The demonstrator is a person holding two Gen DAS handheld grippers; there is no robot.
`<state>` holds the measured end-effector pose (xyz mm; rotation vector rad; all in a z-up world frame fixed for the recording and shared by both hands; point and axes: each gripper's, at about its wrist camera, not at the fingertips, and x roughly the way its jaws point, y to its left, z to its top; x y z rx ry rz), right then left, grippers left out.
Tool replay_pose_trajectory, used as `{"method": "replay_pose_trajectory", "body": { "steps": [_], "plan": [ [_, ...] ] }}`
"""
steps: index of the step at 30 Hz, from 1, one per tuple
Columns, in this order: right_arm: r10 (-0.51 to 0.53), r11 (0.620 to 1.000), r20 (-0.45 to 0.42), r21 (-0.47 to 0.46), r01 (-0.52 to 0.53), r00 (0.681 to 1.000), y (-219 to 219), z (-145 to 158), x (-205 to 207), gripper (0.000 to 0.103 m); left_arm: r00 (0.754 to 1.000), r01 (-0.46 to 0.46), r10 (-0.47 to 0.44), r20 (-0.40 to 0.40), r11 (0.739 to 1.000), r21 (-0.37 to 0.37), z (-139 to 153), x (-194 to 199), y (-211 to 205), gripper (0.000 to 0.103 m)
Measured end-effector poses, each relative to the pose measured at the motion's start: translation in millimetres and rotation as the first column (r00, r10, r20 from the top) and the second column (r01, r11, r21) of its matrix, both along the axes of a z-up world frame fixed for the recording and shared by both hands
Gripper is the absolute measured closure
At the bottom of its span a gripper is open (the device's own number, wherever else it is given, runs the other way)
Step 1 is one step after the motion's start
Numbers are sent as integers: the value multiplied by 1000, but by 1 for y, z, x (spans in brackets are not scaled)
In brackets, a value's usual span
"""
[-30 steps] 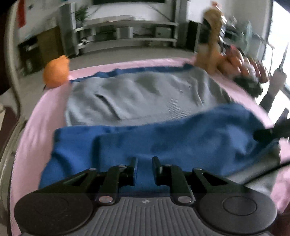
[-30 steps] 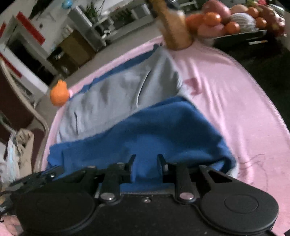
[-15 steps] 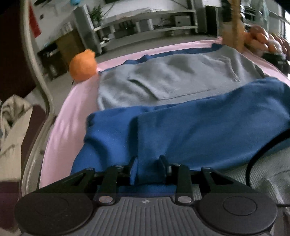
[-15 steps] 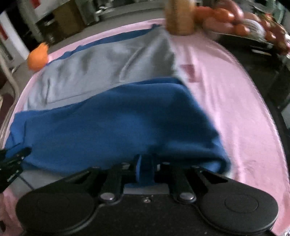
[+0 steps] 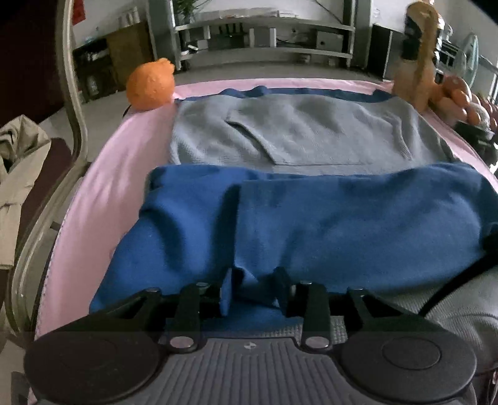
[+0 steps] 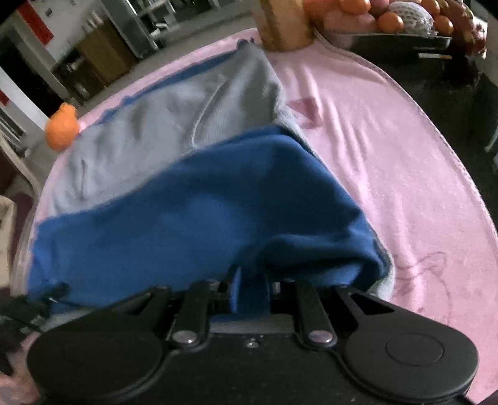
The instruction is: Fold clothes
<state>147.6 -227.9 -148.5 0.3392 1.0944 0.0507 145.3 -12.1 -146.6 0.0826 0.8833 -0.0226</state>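
1. Since the earlier frame, both views have drawn closer over the garment, and the blue fold has bunched between each pair of tongs where half a second ago it lay flatter.
2. A grey knit hoodie with a blue fleece inner side (image 5: 311, 137) lies spread on the pink blanket-covered counter (image 5: 102, 187), its near part turned back so the blue side faces up over the grey front pocket's lower edge.
3. On the hoodie's near left edge, the left tongs (image 5: 252, 291) are clamped narrowly on a pinch of the blue fabric, which rises as a small ridge between the two black fingers.
4. On the hoodie's near right edge, the right tongs (image 6: 249, 288) likewise grip a tab of blue fabric; the cloth fills the gap between the fingers.
5. Beyond the hoodie's far left corner sits a round orange fruit (image 5: 150, 84), just beside the cloth on the counter's edge.
6. Beyond the hoodie's far right corner stands a tan upright object (image 6: 284, 23), blurred, touching or almost touching the cloth.
7. Right of the hoodie, past a stretch of pink blanket, a dark tray of oranges and other fruit (image 6: 392, 37) rests.
8. Left of the hoodie, off the counter, a curved metal chair frame (image 5: 73, 93) shows.
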Motion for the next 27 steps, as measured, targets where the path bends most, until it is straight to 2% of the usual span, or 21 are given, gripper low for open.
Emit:
{"method": "replay_pose_trajectory", "body": {
  "steps": [3,5,7,9,10,11,14,18,20,21,24,27],
  "plan": [
    [3,1000,2,5,-3,1000,-2,0,-2,90,1000,-11,11,-2,1000,16,2,-3,-1,65],
    [-17,1000,18,27,16,1000,-7,2,-7,87,1000,-28,28,-10,999,-19,12,-12,6,72],
    [-31,999,73,31,29,997,-10,12,-19,83,999,-31,31,9,997,-77,26,-26,15,75],
    [-24,998,173,53,15,985,-13,32,-42,78,998,-10,17,55,992,-127,42,-48,22,75],
    [-37,995,215,99,16,976,-17,38,-57,70,997,5,7,80,989,-146,50,-61,25,75],
    [-52,989,256,144,15,965,-22,44,-72,68,995,21,-5,101,988,-156,55,-72,26,75],
    [-105,957,308,289,12,946,-33,50,-109,68,987,74,-44,152,977,-199,69,-104,31,75],
    [-133,860,323,508,-53,937,-40,58,-154,65,972,166,-114,204,951,-260,82,-141,35,73],
    [-79,854,305,512,-93,949,-32,65,-166,49,975,175,-133,180,953,-246,77,-147,31,72],
    [-40,866,284,489,-108,958,-24,66,-170,46,976,180,-142,167,954,-239,75,-151,28,72],
    [97,922,139,360,-141,985,16,50,-175,45,977,194,-169,129,956,-219,68,-161,22,72],
    [178,938,23,298,-177,984,49,21,-174,46,977,209,-194,93,957,-199,62,-170,16,72]
  ]
}}
